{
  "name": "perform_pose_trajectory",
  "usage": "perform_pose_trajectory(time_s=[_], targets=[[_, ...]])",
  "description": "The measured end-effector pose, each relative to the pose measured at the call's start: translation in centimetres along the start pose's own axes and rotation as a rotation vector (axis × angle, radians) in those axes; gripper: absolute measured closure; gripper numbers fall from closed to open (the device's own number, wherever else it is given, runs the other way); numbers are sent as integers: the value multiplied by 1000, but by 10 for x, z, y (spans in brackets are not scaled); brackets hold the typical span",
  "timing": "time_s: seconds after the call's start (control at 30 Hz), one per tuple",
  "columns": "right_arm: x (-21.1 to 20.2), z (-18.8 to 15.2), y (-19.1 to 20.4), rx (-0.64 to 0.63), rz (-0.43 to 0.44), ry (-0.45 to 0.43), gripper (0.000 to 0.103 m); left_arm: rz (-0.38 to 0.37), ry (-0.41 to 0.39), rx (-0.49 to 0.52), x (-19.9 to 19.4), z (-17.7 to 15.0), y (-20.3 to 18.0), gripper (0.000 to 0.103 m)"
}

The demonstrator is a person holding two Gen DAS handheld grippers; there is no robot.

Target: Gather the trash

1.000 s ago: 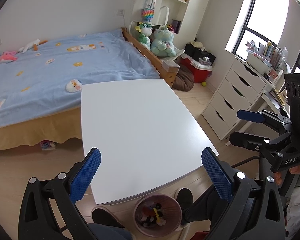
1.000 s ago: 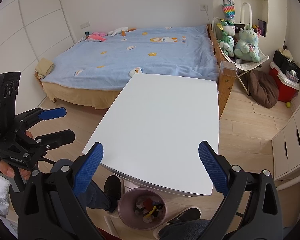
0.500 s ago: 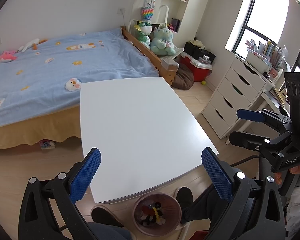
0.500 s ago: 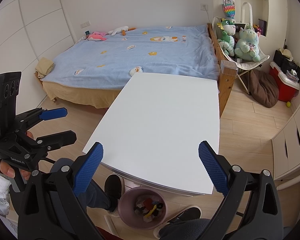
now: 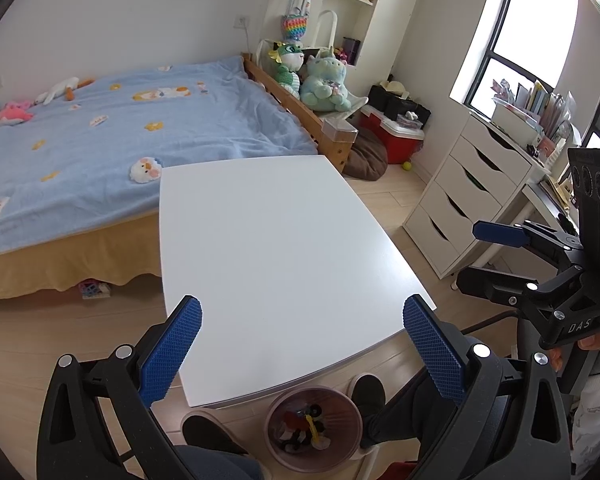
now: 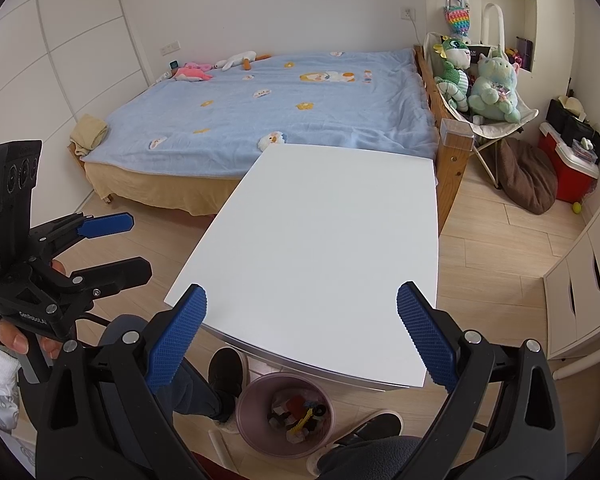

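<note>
A round pink trash bin (image 5: 314,429) (image 6: 285,414) stands on the floor under the near edge of a white table (image 5: 276,264) (image 6: 320,256), between the person's shoes. Small mixed scraps lie inside it. The tabletop is bare. My left gripper (image 5: 300,344) hovers open above the table's near edge, nothing between its blue pads. My right gripper (image 6: 300,336) is likewise open and empty over the near edge. Each gripper also shows at the side of the other's view, the right gripper (image 5: 496,256) and the left gripper (image 6: 116,244), both with fingers apart.
A bed with a blue blanket (image 5: 112,140) lies beyond the table. Plush toys (image 5: 324,80) sit on a chair at its foot. A white drawer unit (image 5: 472,184), a red cooler (image 5: 392,140) and a brown cushion (image 5: 366,156) stand to the right.
Both grippers have drifted slightly, so the table sits a touch higher in the views. Both stay open and empty.
</note>
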State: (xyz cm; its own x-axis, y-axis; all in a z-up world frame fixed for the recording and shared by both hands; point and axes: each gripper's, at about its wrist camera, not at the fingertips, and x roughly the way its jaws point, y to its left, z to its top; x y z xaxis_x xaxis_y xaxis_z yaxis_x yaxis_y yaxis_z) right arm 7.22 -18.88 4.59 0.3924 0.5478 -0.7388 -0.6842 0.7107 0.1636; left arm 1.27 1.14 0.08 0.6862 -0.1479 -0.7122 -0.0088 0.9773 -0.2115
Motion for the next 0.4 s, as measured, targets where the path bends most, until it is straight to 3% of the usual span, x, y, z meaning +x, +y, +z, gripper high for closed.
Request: perform_pose_trajectory(time_s=[0.4], targets=[[0,1,0,0,0,0,8,16,-6,5,-3,2,-2,6]])
